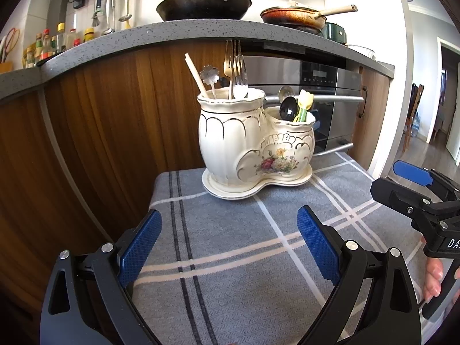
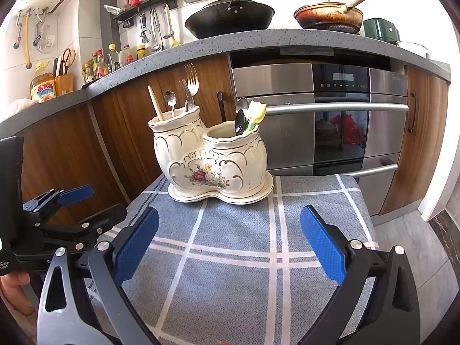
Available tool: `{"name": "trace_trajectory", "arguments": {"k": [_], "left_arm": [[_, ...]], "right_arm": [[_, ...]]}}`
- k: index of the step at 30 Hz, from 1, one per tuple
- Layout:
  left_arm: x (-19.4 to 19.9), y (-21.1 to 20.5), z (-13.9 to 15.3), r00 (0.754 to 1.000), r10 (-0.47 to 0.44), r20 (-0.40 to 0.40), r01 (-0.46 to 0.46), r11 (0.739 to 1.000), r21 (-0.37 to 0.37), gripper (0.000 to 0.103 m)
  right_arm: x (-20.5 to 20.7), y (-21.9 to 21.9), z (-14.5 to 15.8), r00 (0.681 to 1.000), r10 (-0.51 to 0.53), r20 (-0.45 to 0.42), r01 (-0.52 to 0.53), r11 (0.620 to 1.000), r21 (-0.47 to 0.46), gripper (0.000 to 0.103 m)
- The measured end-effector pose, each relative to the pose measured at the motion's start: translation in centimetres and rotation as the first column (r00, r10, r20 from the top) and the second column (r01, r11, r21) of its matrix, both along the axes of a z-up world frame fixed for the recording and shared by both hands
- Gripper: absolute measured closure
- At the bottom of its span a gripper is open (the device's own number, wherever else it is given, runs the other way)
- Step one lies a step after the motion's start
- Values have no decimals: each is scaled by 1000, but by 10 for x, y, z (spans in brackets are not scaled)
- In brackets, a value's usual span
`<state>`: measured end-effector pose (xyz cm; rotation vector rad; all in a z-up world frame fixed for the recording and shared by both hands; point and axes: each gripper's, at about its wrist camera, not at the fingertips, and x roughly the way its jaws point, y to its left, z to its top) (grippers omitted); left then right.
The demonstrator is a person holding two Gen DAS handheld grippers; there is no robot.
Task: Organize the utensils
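The utensils (image 1: 234, 72) all stand in the two-cup ceramic holder (image 1: 253, 143) at the desk's (image 1: 230, 244) far edge — nothing lies loose. Both tools — left tool (image 1: 227, 247), right tool (image 2: 230, 247) — hover apart and empty; sorting looks done.

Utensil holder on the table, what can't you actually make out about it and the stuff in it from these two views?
- Lower ends of the forks, chopstick and spoons: both views, hidden inside the utensil holder.
- Holder's back side: both views, faces away.
- Silver spoon: mostly behind the black spoon.
- Lettering above the flower motif: too small.
- Both open tools: nothing held.
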<state>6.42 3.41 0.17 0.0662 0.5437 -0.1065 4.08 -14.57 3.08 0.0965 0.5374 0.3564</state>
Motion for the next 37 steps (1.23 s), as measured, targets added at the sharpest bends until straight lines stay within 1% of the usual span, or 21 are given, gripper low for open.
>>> {"name": "trace_trajectory", "arguments": {"k": [14,27,31,36,37], "left_arm": [[2,-1,-1,1000,1,-1,-1,1000,-1,9],[1,0,-1,1000,6,17,-6,1000,12,9],[5,1,-5,1000,-2,-16,2,1000,-9,7],[8,0,-8,999,-5,-35,4,1000,-15,5],[14,-2,-12,998,-17,-62,16,1000,-17,5]], "right_arm": [[2,2,0,1000,4,-10,-4,1000,-6,6],[3,5,-2,1000,8,-20,-8,1000,-8,6],[3,5,-4,1000,9,-19,-9,1000,-10,6],[6,4,-6,999,8,-32,-8,1000,-11,6],[9,4,-8,999,4,-44,-4,1000,-15,6]]}}
